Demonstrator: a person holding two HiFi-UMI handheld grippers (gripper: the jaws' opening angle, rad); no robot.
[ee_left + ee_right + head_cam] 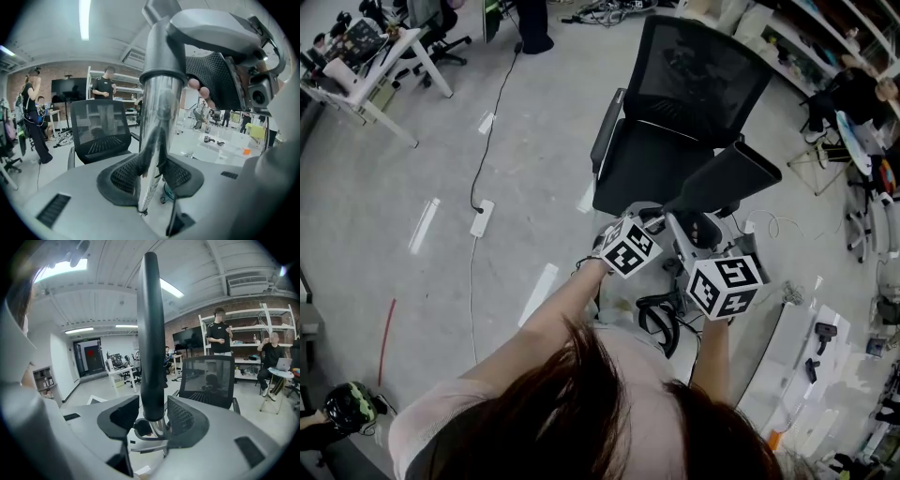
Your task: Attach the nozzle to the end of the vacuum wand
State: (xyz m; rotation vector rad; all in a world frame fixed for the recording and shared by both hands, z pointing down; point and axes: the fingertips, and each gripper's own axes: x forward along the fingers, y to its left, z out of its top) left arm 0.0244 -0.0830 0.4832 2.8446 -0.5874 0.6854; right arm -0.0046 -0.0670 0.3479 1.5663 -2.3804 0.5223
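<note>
Nozzle point(150, 333), black, pinched in right claw point(152, 416); left claw point(151, 176) pinches shiny wand point(159, 122).

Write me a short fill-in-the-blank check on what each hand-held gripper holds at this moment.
1. The left hand-held gripper is shut on the shiny metal vacuum ___.
2. The right hand-held gripper is shut on the ___ nozzle.
3. In the head view, an office ___ stands beyond both grippers.
Missing words: wand; black; chair.
</note>
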